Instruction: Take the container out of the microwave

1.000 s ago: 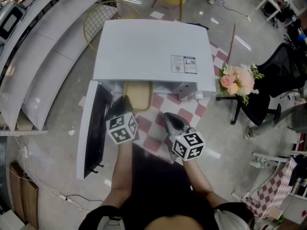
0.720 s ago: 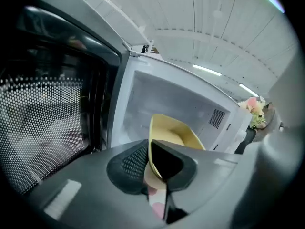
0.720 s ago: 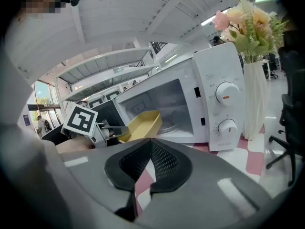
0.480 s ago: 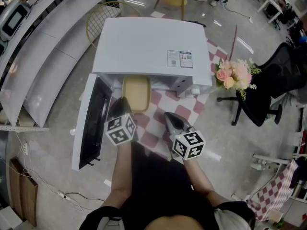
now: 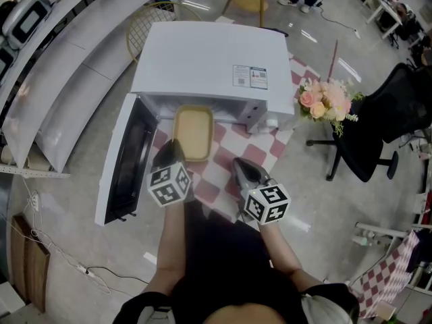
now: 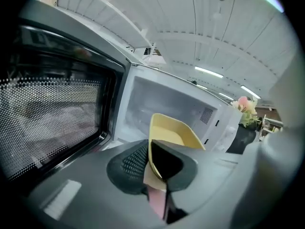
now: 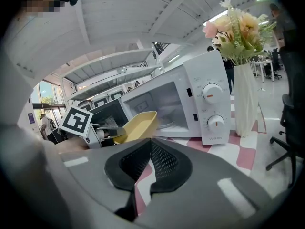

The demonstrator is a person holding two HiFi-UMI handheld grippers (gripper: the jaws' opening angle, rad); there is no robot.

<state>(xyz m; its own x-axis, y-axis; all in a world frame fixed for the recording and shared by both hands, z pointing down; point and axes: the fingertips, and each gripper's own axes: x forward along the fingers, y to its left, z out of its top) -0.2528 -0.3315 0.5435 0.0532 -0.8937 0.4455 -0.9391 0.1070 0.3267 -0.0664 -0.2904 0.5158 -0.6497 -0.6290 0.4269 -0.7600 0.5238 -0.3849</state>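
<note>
Two grippers are engaging: left gripper [image 5: 174, 148] is clamping the container [image 5: 193, 132] by its near rim at the microwave [image 5: 209, 59] mouth; right gripper [image 7: 150, 163] is idling closed, empty. Extraction appears nearly complete; next, lower it onto the tablecloth [image 5: 226, 147].

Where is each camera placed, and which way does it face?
Head view: on the person's head, looking steeply down at the white microwave; both forearms, left claw and right claw show.
Left gripper view: on the left claw, facing into the open microwave; its jaws clamp the yellow container.
Right gripper view: on the right claw, facing the microwave's front and a flower vase; its shut, empty jaws show.
Shared: all three see the container; the right gripper view also sees the left claw.
</note>
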